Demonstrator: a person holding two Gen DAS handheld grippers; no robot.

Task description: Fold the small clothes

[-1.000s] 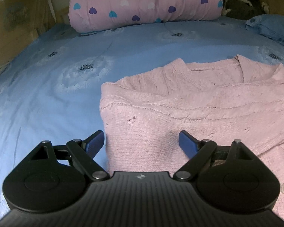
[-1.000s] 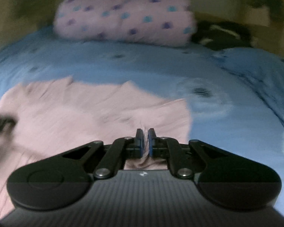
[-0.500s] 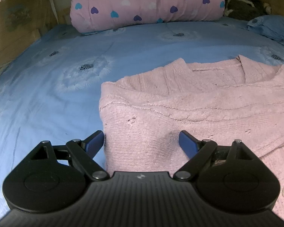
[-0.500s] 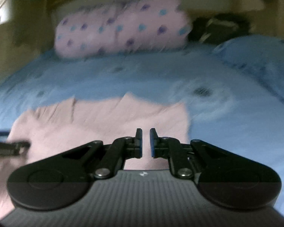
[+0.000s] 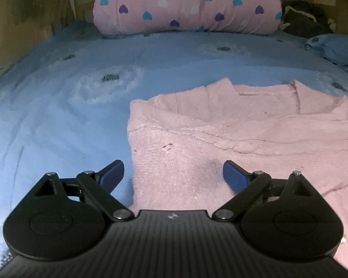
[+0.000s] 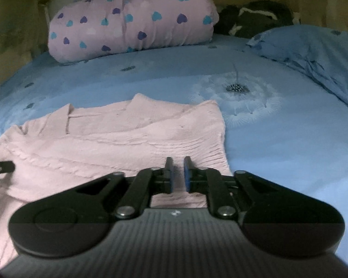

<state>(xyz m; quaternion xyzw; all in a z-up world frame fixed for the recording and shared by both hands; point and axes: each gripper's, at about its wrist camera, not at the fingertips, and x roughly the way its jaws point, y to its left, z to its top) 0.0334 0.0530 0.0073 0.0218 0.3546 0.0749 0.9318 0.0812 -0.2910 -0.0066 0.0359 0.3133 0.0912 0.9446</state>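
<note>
A pink knitted sweater (image 5: pixel 232 139) lies partly folded on the blue bedsheet (image 5: pixel 58 115), its collar toward the far side. My left gripper (image 5: pixel 173 173) is open wide and empty, low over the sweater's near left edge. In the right wrist view the sweater (image 6: pixel 118 139) lies left of centre. My right gripper (image 6: pixel 176 173) hangs over the sweater's near right part with its jaws a narrow gap apart and nothing between them. The left gripper's tip (image 6: pixel 2 168) shows at the left edge.
A rolled pink quilt with heart prints (image 5: pixel 188 4) lies across the far end of the bed. A blue pillow (image 6: pixel 313 51) sits at the right. A dark bundle (image 6: pixel 255 18) lies behind it. A wooden wall (image 5: pixel 23 23) borders the left side.
My right gripper has let go of the sweater's fold, opened slightly and pulled back. My left gripper has stayed open and drawn back a little.
</note>
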